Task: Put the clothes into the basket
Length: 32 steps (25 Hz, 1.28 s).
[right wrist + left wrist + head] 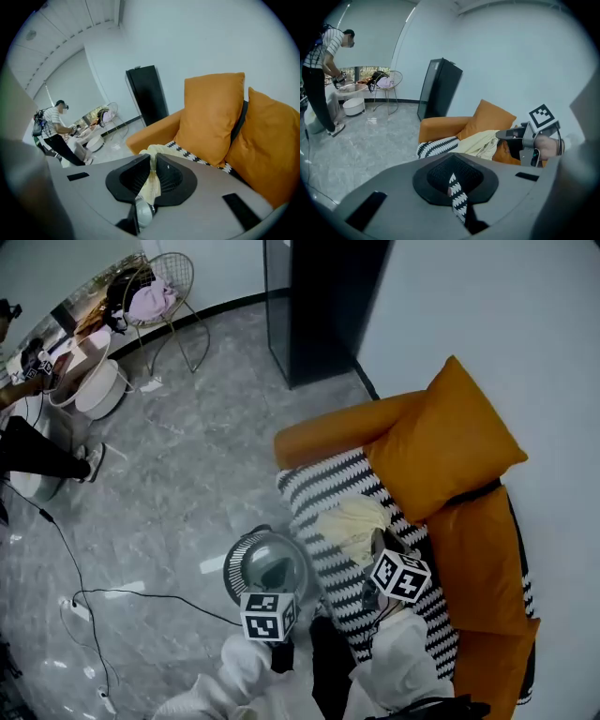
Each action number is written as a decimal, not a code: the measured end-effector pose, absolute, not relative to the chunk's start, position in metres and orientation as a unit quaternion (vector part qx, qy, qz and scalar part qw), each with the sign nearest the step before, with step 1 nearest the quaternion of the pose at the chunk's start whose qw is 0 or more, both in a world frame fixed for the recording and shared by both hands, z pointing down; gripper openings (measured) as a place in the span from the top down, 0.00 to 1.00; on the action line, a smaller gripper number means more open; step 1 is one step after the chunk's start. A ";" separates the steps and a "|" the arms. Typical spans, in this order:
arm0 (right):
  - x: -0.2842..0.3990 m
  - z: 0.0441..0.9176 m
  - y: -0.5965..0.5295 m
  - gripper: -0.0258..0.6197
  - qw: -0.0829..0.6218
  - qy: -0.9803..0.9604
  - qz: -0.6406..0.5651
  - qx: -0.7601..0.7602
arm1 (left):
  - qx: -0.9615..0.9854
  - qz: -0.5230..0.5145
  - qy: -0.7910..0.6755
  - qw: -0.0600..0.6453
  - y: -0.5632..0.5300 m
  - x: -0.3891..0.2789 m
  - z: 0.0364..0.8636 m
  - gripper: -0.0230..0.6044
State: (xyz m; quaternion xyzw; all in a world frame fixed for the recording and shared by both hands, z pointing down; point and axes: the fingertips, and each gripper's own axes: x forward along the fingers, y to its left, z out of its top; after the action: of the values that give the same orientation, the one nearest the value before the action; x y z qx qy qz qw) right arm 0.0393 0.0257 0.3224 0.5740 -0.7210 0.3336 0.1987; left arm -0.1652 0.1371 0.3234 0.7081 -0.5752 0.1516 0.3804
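Right gripper view shows the right gripper (153,169) pinched shut on a yellow garment (151,186) over the sofa (154,129). The left gripper (452,180) is clamped on a zigzag cloth (458,197). The basket (234,563) stands on the floor just beside the sofa.

A pale yellow garment (352,521) sits bunched on the striped seat (323,486), near the round basket (234,563) on the floor (178,474).
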 end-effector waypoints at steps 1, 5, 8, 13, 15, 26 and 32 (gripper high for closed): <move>0.030 0.311 0.031 0.88 0.199 -0.726 0.332 0.568 | 0.706 0.149 -0.578 0.380 0.143 -0.171 0.316 0.96; -0.009 0.276 0.047 0.88 0.196 -0.752 0.321 0.541 | 0.691 0.135 -0.597 0.384 0.163 -0.195 0.295 0.96; -0.037 0.255 0.056 0.88 0.199 -0.769 0.311 0.521 | 0.675 0.120 -0.616 0.387 0.176 -0.214 0.282 0.96; -0.083 0.227 0.060 0.88 0.204 -0.803 0.286 0.481 | 0.658 0.088 -0.648 0.374 0.186 -0.247 0.261 0.96; -0.101 0.224 0.067 0.88 0.208 -0.813 0.283 0.465 | 0.646 0.081 -0.660 0.374 0.195 -0.261 0.260 0.96; -0.197 0.251 0.120 0.88 0.262 -0.848 0.275 0.369 | 0.568 0.060 -0.721 0.393 0.265 -0.330 0.282 0.96; -0.229 0.295 0.151 0.88 0.289 -0.851 0.288 0.330 | 0.530 0.059 -0.735 0.419 0.298 -0.349 0.319 0.96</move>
State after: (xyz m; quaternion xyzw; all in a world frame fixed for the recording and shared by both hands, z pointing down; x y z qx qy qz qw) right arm -0.2292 0.1511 0.2949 0.3298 -0.8512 0.2880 0.2895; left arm -0.3492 0.2982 0.3190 0.5303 -0.7350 0.0586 0.4185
